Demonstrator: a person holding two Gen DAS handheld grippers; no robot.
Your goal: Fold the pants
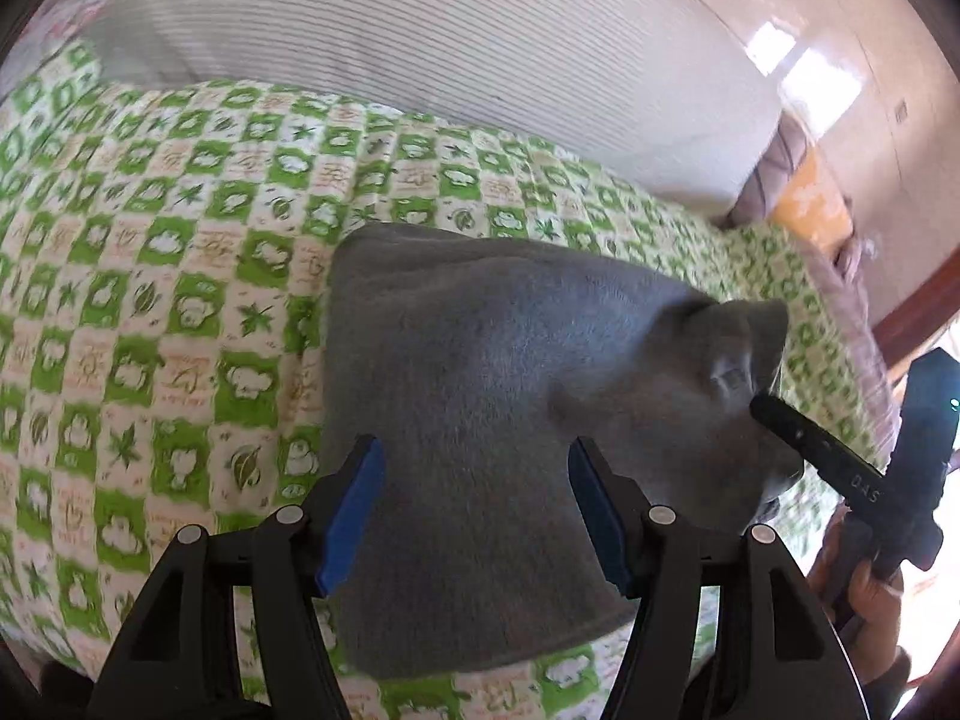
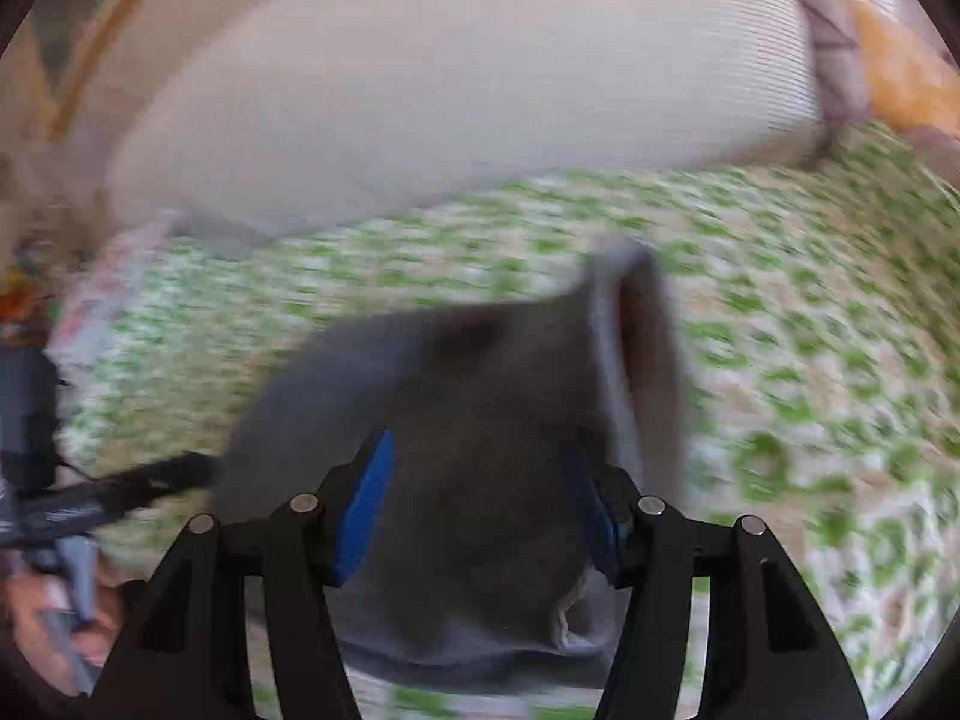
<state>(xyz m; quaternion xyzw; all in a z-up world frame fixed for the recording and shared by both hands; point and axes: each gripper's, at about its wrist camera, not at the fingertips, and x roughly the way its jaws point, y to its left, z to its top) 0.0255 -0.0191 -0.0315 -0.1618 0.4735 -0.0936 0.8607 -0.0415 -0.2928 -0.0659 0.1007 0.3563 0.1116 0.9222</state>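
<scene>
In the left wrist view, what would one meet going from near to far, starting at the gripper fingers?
Left gripper → grey pants → green patterned bedspread → white striped pillow.

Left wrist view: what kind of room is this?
Probably a bedroom. The grey pants lie on a bed with a green-and-white patterned sheet, a big striped pillow sits behind them, and a glossy tiled floor shows beyond.

A bed covered by a green-and-white patterned sheet (image 1: 180,276). Gray pants (image 1: 480,396) lie on it, with a white striped pillow (image 1: 450,42) behind them.
</scene>
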